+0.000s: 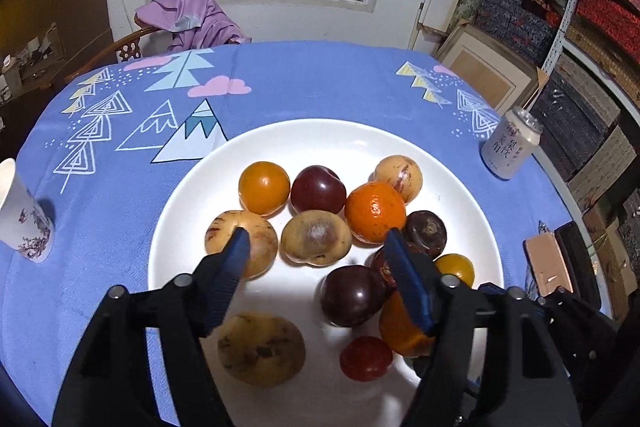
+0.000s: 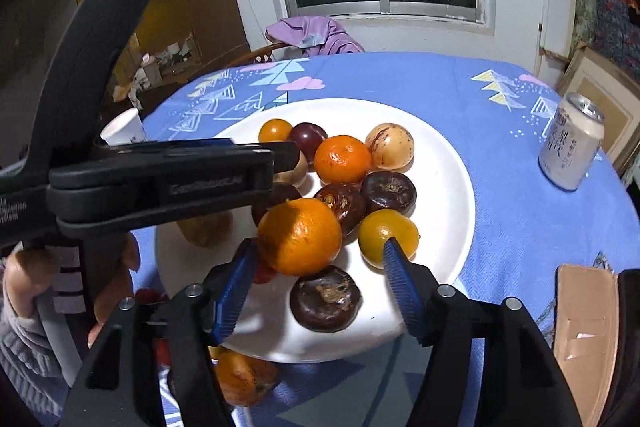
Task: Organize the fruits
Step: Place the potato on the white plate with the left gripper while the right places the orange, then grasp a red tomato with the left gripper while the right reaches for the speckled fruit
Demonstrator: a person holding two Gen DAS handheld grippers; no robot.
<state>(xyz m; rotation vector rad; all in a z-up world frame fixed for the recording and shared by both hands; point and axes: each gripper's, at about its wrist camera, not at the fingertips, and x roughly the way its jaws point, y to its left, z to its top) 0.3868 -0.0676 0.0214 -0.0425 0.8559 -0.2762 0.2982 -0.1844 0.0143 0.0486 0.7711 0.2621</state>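
Observation:
A white plate (image 1: 192, 203) holds several fruits: oranges (image 1: 374, 211), dark plums (image 1: 318, 189), tan speckled fruits (image 1: 316, 237), a yellow fruit (image 1: 264, 187) and a small red one (image 1: 366, 358). My left gripper (image 1: 318, 239) is open and empty, low over the plate's near side. In the right wrist view the plate (image 2: 448, 163) holds an orange (image 2: 300, 235), a dark brown fruit (image 2: 325, 303) and a yellow fruit (image 2: 386, 235). My right gripper (image 2: 318, 249) is open and empty, above the near orange. The left gripper (image 2: 160, 175) crosses this view from the left.
A drink can (image 1: 510, 143) stands right of the plate on the blue tablecloth (image 1: 320, 83). A paper cup (image 1: 20, 219) stands at the left. A brown box (image 1: 546, 263) lies at the right edge. An orange fruit (image 2: 244, 379) lies off the plate, near the front.

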